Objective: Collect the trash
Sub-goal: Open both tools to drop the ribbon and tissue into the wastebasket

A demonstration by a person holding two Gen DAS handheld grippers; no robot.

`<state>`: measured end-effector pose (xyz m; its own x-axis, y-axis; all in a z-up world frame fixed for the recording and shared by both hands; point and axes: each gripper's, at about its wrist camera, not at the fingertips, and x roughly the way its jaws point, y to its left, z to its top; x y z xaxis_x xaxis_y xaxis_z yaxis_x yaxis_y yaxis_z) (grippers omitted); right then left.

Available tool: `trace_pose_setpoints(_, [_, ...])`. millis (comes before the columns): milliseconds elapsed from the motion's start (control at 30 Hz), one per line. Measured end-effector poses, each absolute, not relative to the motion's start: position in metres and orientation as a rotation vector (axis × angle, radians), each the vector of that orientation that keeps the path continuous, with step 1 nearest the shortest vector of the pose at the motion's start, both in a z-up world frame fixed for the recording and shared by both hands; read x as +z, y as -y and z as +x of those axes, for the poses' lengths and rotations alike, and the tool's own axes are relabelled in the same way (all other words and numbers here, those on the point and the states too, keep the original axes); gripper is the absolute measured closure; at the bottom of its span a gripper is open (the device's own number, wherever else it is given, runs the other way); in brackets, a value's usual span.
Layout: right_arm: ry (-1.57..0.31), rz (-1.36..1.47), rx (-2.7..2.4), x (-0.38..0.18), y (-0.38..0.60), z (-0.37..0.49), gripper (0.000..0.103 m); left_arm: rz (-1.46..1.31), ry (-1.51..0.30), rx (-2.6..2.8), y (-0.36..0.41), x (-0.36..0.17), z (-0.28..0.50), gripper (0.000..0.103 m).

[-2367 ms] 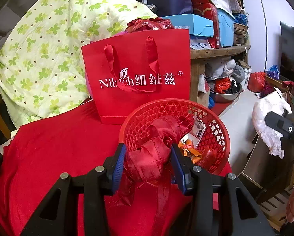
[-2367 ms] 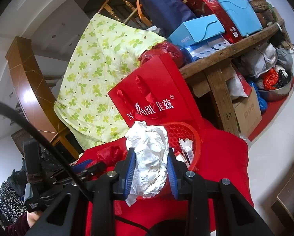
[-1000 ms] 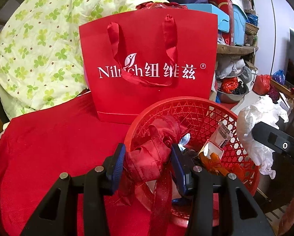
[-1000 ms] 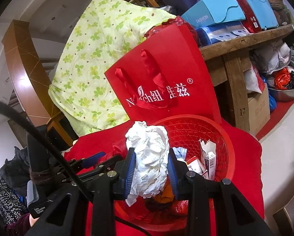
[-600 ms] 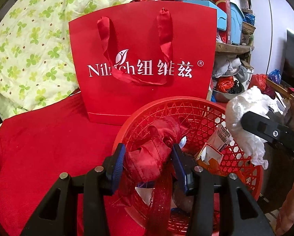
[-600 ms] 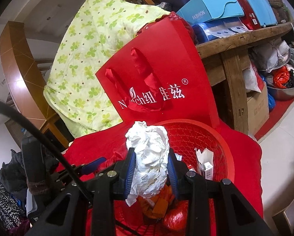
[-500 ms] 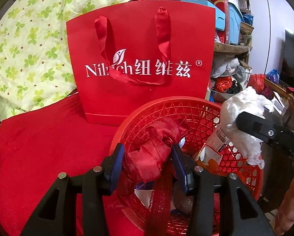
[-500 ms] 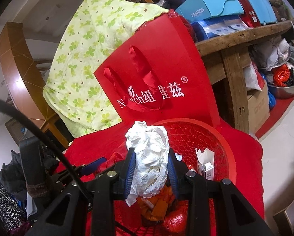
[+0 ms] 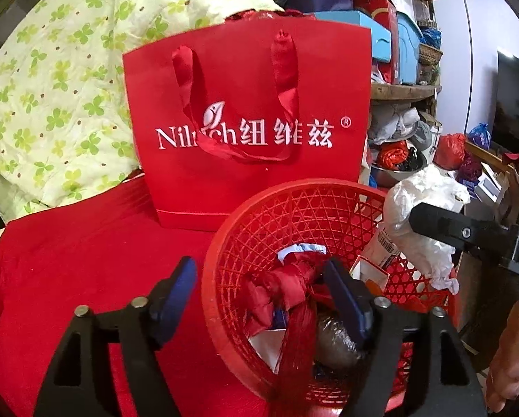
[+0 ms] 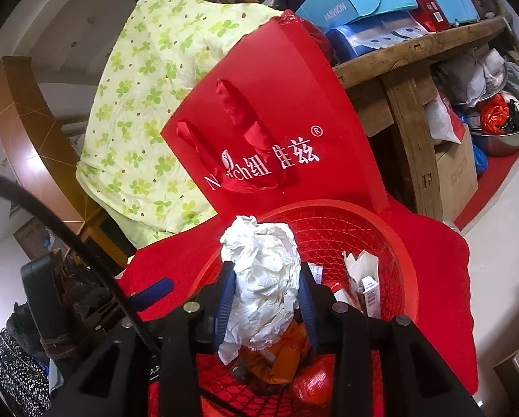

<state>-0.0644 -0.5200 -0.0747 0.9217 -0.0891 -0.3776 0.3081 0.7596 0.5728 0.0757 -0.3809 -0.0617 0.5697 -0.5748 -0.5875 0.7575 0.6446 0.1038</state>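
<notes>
The left gripper [image 9: 259, 288] is opening; its 2 blue pads stand spread. The left pad clears the crumpled red ribbon [image 9: 283, 288], which hangs against the right pad over the red basket [image 9: 224, 253]. The ribbon is glossy red fabric, bunched at the top with a mesh strip trailing down.

The right gripper [image 10: 264, 307] pinches a white tissue wad [image 10: 262, 274] between its pads, and its jaws are beginning to open. The wad is crumpled, creased and bulges above the pads. It hangs over the basket's interior.

The basket is round with an open lattice wall. It sits on a red cloth [image 9: 68, 243], in front of a red paper bag [image 9: 249, 121]. Inside lie small cartons [image 10: 363, 278] and orange wrappers [image 10: 283, 354].
</notes>
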Motion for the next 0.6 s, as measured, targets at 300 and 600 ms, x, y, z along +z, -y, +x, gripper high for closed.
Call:
trace_pose_setpoints(300, [-0.287,0.657,-0.234,-0.056,0.506,-0.076,0.039,0.361,-0.511,-0.788,0.357,-0.047,0.064,0.021])
trace_pose_setpoints(600, [-0.290,0.568,-0.245,-0.039,0.470,-0.085,0.039,0.325,-0.478,-0.744,0.324,-0.030,0.057,0.016])
